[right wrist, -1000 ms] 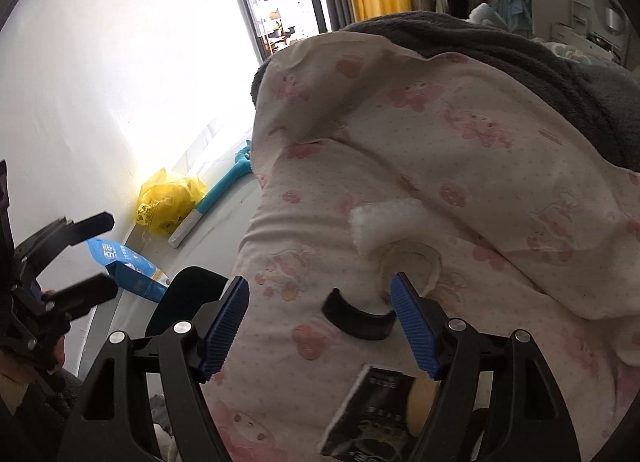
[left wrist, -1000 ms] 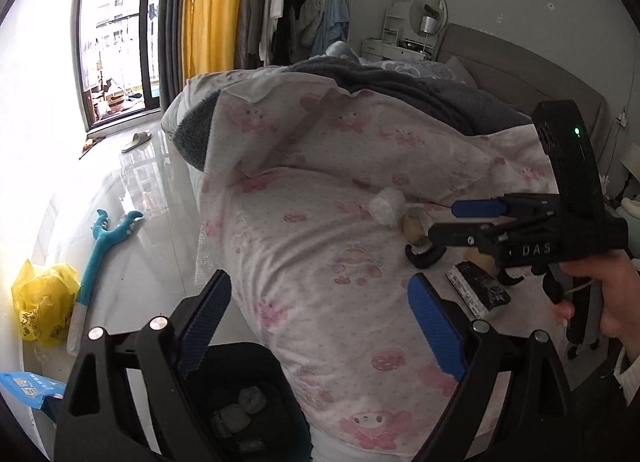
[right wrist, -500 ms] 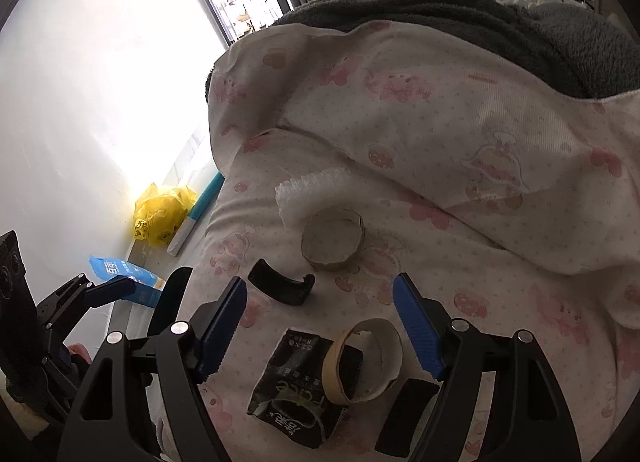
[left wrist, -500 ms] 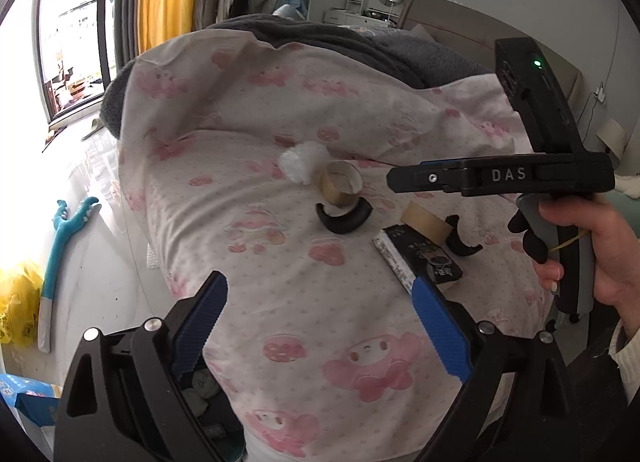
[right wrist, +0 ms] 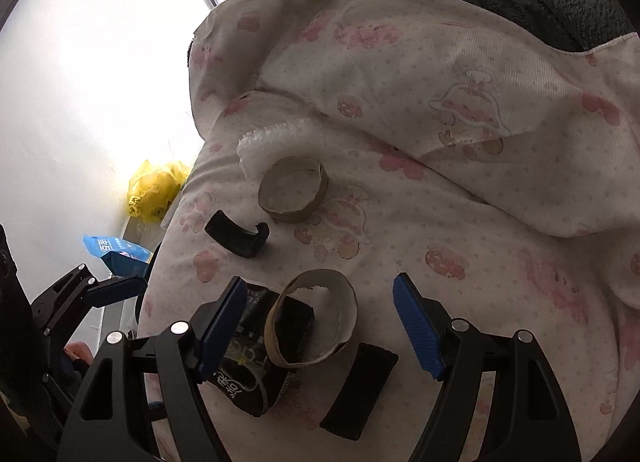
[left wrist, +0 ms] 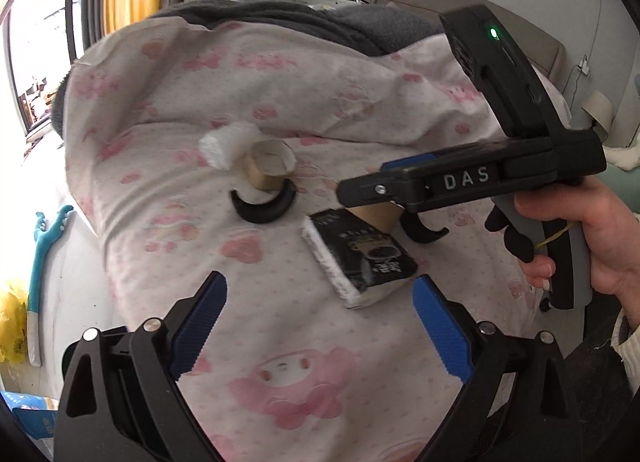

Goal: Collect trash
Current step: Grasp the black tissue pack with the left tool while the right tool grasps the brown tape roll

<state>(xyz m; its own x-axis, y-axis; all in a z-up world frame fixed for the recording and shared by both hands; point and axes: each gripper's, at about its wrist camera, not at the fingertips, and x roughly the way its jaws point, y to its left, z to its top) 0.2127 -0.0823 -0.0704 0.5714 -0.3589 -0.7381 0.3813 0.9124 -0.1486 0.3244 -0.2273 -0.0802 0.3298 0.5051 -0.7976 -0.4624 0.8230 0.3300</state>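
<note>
Several pieces of trash are seen lying on the pink-patterned quilt point(right wrist: 460, 150) of the bed: a near cardboard ring point(right wrist: 312, 324) leaning against a black packet point(right wrist: 244, 358), a flat black strip point(right wrist: 360, 390) just beside it, a curved black piece point(right wrist: 238, 238) further off, and beyond that a far cardboard ring point(right wrist: 294, 194) with a white foam wad point(right wrist: 272, 142) touching its rim. The right gripper point(right wrist: 320, 326) is held above the near ring with its jaws released and nothing between the pads, the ring framed in the gap. The left gripper point(left wrist: 320, 310) is likewise spread and empty, pointed down toward the black packet. The step in hand is judged to be a first pick by the right gripper, most likely of the near ring. It would be done well if the jaws were lowered so that one pad passes inside the ring and the other outside, so that the thin wall is pinched and not the whole hoop, which would probably buckle if squeezed across. Care should be taken that the packet under the ring's edge is not caught by the left pad, and that the soft quilt is not pinched with it. The ring should then be lifted straight up before being carried off, so that the black strip is not dragged along
</note>
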